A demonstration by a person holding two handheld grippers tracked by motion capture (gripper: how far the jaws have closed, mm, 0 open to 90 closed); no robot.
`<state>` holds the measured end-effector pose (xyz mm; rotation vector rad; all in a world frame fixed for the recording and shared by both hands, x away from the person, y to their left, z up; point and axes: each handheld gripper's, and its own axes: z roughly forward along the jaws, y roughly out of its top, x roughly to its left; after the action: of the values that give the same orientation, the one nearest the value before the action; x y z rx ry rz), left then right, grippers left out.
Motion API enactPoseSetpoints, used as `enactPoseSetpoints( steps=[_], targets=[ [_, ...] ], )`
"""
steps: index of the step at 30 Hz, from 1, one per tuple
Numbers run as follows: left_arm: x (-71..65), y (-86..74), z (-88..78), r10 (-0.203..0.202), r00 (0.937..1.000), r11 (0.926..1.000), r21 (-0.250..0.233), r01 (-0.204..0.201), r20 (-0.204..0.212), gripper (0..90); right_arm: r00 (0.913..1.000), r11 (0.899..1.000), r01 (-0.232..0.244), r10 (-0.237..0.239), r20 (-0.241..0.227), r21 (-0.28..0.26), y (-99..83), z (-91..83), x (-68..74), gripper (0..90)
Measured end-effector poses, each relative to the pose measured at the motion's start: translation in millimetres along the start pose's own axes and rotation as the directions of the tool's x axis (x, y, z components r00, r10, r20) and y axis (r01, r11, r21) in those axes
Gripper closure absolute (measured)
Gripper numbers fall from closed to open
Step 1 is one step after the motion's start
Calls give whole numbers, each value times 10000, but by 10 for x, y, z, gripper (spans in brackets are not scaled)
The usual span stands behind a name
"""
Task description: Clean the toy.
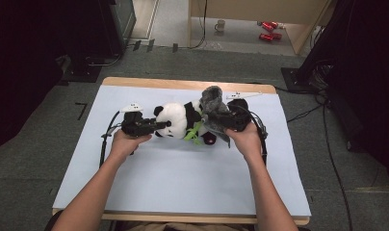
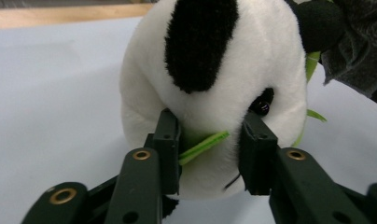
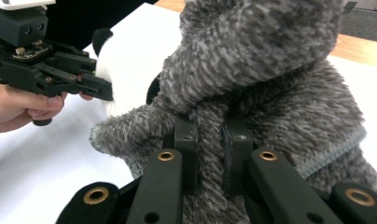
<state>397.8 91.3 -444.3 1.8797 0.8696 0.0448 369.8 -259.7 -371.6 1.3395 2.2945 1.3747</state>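
A black-and-white plush panda (image 1: 175,118) lies on its side on the pale blue mat (image 1: 183,178). Green felt leaves (image 1: 195,131) stick out near its belly. My left gripper (image 1: 166,124) comes in from the left. In the left gripper view its jaws (image 2: 210,140) press into the panda's white face (image 2: 214,70) on either side of a green leaf strip (image 2: 203,144). A grey fuzzy garment (image 1: 212,98) covers the panda's other end. My right gripper (image 1: 222,122) is shut on a fold of this grey fabric (image 3: 270,56), pinched between its pads (image 3: 210,140). Farther off is the left gripper (image 3: 105,91).
The mat covers a wooden table (image 1: 183,84). Cables (image 1: 327,144) trail over the grey carpet at the right. On the floor beyond the table are a mug (image 1: 220,25) and red cans (image 1: 268,30). Dark equipment stands at both sides.
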Motion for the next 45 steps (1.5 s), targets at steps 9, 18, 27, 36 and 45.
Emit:
enactPoseSetpoints(
  steps=[9,18,27,36,45],
  targets=[
    [-100,114,-226,-819,9829,9942,820,691,1650,733,9999,9990,39,-45,-140,-448,135,-243,75,803],
    [59,33,-265,-1761,9799,9753,1515,1608,939,707,9996,9969,234,-222,167,-754,233,-426,92,803],
    [122,-15,-167,-2009,9795,9730,1186,1978,149,681,9983,9988,256,-234,528,-424,-49,-75,75,804],
    [154,-36,-135,-2400,9707,9653,1039,2396,-83,681,9908,9973,618,-659,1179,384,-474,107,60,806],
    [171,-33,-133,-2602,9653,9602,993,2610,-217,671,9960,9972,306,-361,816,679,-472,45,76,805]
  ],
)
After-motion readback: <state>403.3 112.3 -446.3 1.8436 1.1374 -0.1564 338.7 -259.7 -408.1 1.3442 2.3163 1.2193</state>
